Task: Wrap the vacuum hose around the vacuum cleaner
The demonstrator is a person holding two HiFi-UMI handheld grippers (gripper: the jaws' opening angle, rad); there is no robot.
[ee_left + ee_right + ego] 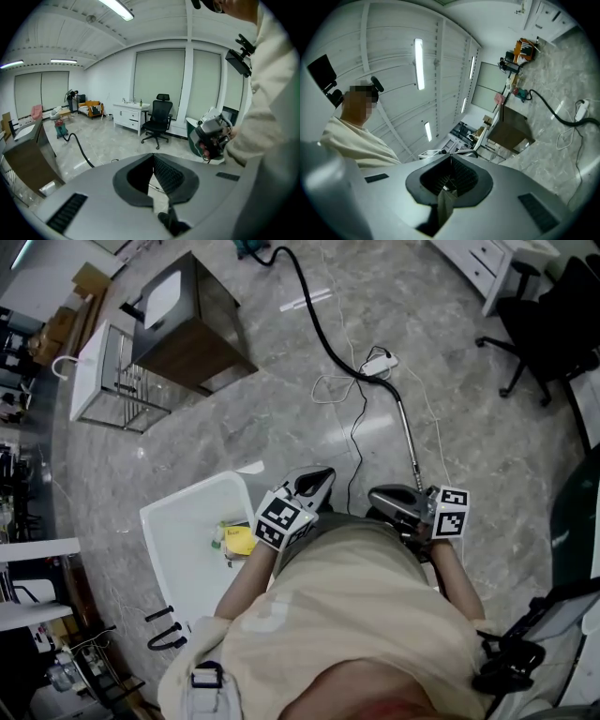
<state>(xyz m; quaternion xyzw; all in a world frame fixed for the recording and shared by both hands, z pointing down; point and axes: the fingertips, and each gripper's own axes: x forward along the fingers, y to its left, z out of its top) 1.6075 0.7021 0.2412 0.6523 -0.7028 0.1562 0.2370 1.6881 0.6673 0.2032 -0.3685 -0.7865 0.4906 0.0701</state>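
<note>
Grey marbled floor (pixel 281 418) carries everything, and the brown wooden cabinet (pixel 187 324) serves as the fixed mark. The vacuum cleaner (pixel 251 247), a small teal body, sits past the cabinet's far right corner at the top edge of the head view, well apart from the person. Its black vacuum hose (pixel 319 324) lies loose on the floor to the right of the cabinet, curving away from that corner toward the person and ending in a metal wand (pixel 410 432). A white power strip (pixel 380 362) with thin cords lies just beside the hose, also right of the cabinet.

On the person's side of the cabinet stands a white worktop (pixel 187 521) with a yellow object (pixel 239 540) on it. A black office chair (pixel 534 324) stands far to the cabinet's right.

Both tools are held close to the person's chest, well apart from the cabinet and from the hose. The left tool (pixel 322 476) has its jaws closed together with nothing between them, as the left gripper view shows (pixel 153 157). The right tool (pixel 382 498) is likewise closed and empty (pixel 450 161); it also shows in the left gripper view, held in a hand (pixel 213 136). Neither touches the hose, which is not wound round the vacuum cleaner.
</note>
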